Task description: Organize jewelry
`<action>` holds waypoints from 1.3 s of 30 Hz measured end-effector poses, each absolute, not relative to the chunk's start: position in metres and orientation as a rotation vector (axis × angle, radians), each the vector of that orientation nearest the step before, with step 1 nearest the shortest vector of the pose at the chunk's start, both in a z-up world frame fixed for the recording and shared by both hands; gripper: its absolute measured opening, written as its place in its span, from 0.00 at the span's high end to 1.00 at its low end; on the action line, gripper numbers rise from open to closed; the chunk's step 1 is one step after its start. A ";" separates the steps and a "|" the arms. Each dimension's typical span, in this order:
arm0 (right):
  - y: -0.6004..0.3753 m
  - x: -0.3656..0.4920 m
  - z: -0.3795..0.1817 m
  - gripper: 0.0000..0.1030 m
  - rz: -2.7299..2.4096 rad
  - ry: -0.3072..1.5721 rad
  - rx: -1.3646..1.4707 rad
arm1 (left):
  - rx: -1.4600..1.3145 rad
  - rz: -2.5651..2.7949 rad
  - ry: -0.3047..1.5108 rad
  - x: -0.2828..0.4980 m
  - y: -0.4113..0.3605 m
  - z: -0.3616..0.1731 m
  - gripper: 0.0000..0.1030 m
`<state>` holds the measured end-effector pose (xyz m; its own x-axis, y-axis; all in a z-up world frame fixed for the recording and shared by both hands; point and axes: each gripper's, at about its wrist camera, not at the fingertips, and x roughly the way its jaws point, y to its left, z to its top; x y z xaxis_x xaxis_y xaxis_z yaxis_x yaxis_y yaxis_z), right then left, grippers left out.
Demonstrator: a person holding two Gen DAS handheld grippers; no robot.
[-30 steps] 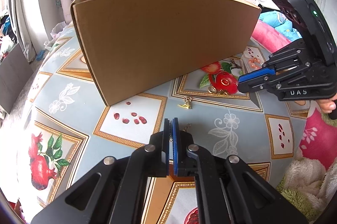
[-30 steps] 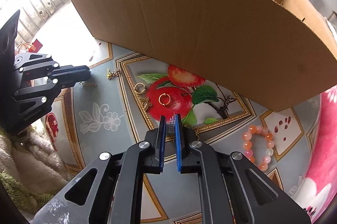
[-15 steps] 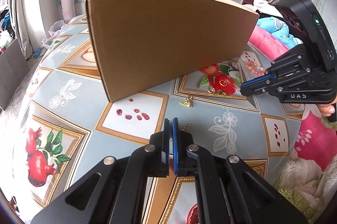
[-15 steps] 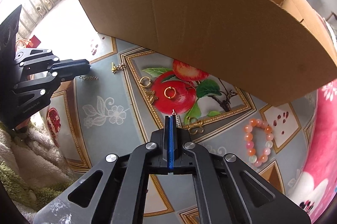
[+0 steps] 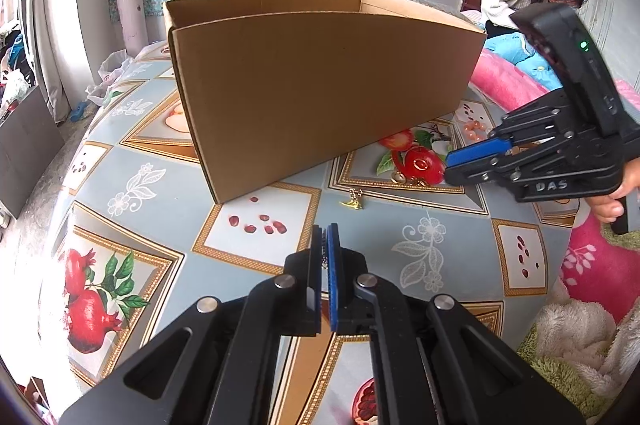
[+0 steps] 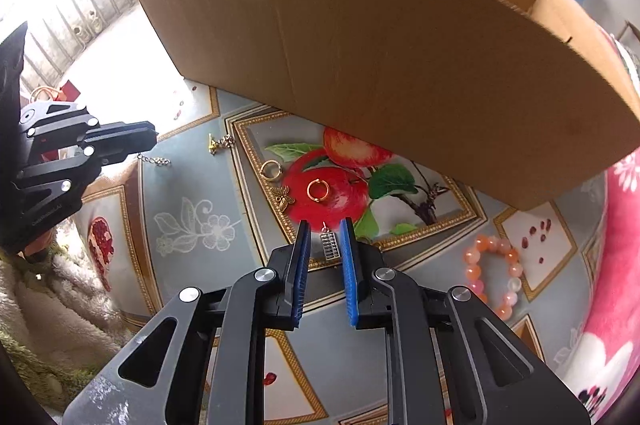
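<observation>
My right gripper (image 6: 325, 253) fingers parted, straddling small silver charm (image 6: 329, 245) on cloth just short of cardboard box (image 6: 360, 37); I'd lower squarely, close gently. My left gripper (image 5: 325, 257) pinched narrow on thin chain (image 6: 154, 159), farther from box

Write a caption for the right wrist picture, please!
Open right gripper hovers over a small silver charm, near gold rings and a cardboard box.

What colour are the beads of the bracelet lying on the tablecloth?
The bead bracelet mixes orange, pink and whitish beads; the right wrist view shows it best.
</observation>
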<state>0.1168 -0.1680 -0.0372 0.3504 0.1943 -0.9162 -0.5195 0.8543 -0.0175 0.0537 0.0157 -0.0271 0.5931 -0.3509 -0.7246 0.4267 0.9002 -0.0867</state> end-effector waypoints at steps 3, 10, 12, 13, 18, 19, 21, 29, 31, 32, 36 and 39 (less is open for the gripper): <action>-0.162 0.121 -0.040 0.94 0.493 1.109 -0.338 | 0.105 -0.456 0.822 0.055 0.014 -0.028 0.98; -0.172 0.111 -0.045 1.00 0.504 1.111 -0.247 | 0.097 -0.455 0.830 0.058 0.015 -0.030 0.98; -0.185 0.110 -0.035 1.00 0.492 1.097 -0.178 | 0.097 -0.451 0.827 0.058 0.016 -0.029 0.98; -0.189 0.108 -0.030 1.00 0.486 1.086 -0.157 | 0.097 -0.449 0.824 0.056 0.017 -0.027 0.98; -0.206 0.095 -0.002 1.00 0.466 1.014 -0.083 | 0.102 -0.442 0.799 0.049 0.018 -0.016 0.98; -0.207 0.092 0.002 1.00 0.462 1.002 -0.073 | 0.108 -0.442 0.793 0.047 0.018 -0.014 0.98; -0.207 0.088 0.003 1.00 0.472 1.013 -0.062 | 0.118 -0.442 0.785 0.045 0.016 -0.011 0.98; -0.189 0.082 -0.021 0.77 0.485 1.109 -0.155 | 0.140 -0.461 0.800 0.039 0.007 -0.014 0.98; -0.183 0.084 -0.029 0.79 0.475 1.127 -0.190 | 0.144 -0.464 0.801 0.039 0.005 -0.015 0.98; -0.181 0.084 -0.032 0.81 0.475 1.138 -0.202 | 0.144 -0.464 0.801 0.039 0.005 -0.015 0.98; -0.172 0.084 -0.036 0.83 0.463 1.140 -0.269 | 0.143 -0.463 0.804 0.040 0.006 -0.016 0.98; -0.162 0.081 -0.038 0.91 0.463 1.149 -0.322 | 0.137 -0.462 0.809 0.043 0.006 -0.017 0.98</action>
<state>0.0812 -0.1624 -0.0376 0.3317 0.1855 -0.9249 -0.5079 0.8614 -0.0094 0.0426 0.0061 -0.0173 0.5968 -0.3452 -0.7244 0.4483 0.8921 -0.0559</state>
